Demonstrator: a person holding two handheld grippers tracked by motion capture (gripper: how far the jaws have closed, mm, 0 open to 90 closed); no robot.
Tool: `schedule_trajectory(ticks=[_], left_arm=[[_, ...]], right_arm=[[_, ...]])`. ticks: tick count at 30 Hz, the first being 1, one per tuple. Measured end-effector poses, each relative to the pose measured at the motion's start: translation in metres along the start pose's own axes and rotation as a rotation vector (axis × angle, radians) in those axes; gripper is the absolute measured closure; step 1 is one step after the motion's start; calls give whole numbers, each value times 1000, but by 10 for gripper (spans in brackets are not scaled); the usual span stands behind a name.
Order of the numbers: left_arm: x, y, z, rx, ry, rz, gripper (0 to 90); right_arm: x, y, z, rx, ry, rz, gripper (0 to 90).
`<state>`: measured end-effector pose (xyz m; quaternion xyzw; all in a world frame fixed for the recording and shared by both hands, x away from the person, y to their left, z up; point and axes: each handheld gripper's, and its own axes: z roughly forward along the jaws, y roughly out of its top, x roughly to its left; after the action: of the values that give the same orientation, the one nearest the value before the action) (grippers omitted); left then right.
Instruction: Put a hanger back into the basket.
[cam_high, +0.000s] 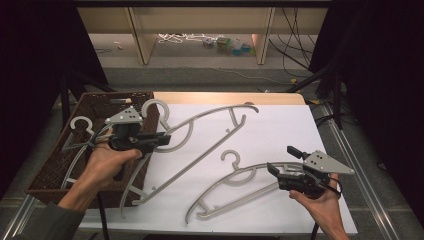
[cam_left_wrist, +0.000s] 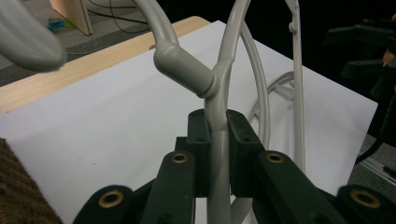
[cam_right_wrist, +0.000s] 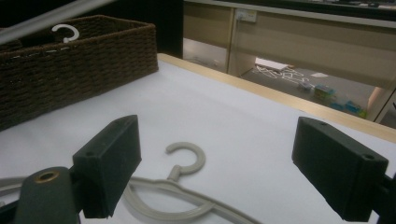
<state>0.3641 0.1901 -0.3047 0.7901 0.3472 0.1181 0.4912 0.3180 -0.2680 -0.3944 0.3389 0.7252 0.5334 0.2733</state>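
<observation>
Left gripper (cam_high: 162, 140) is clamped on the neck of a grey hanger (cam_high: 210, 137) held over the white tabletop (cam_high: 280, 125) beside the wicker basket (cam_high: 55, 170); its lower end is cut off behind the hand. Right gripper (cam_high: 282, 160) has its jaws spread wide with nothing between them, above a second hanger (cam_high: 235, 182) lying flat. A third hanger (cam_high: 82, 125) in the basket is mostly hidden.

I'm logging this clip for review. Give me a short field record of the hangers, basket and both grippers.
left gripper: shut on the lifted hanger, fingers clamped just below its hook
right gripper: open, nothing between its fingers
flat hanger: lies on the white table top, hook toward the far side
basket: brown wicker, at the table's left, another hanger inside
</observation>
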Motion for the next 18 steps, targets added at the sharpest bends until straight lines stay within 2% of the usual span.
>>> schedule_trajectory(ticks=[2, 3, 4, 7, 8, 9, 10, 13, 14, 15, 16, 18], left_arm=[[5, 2, -7, -6, 12, 9, 813], [8, 3, -12, -3, 25, 5, 813], [10, 4, -14, 6, 38, 3, 813], [22, 6, -23, 8, 81, -8, 813], [27, 6, -25, 2, 78, -19, 813], [29, 6, -28, -2, 84, -46, 813], [31, 5, -30, -7, 88, -62, 813], [45, 5, -38, -6, 141, -56, 813], [51, 3, -41, -15, 149, -69, 813], [55, 2, -43, -17, 167, -71, 813], [58, 2, -45, -11, 176, -75, 813], [66, -1, -50, -28, 189, -97, 813]], right_arm=[[2, -3, 1, 0, 8, 1, 164], [2, -4, -1, 21, 3, 1, 164], [5, -6, 0, 19, 20, 29, 165], [4, -8, 1, 18, 8, 1, 165], [4, -8, 2, 20, 10, 0, 165], [6, -10, 2, 27, 24, 24, 165], [6, -10, 1, 41, 16, 18, 165], [6, -12, 2, 44, 18, 18, 165], [7, -13, 2, 49, 23, 27, 165], [6, -13, 2, 45, 26, 8, 166], [7, -14, 3, 47, 36, 25, 166], [6, -15, 3, 39, 16, 5, 166]])
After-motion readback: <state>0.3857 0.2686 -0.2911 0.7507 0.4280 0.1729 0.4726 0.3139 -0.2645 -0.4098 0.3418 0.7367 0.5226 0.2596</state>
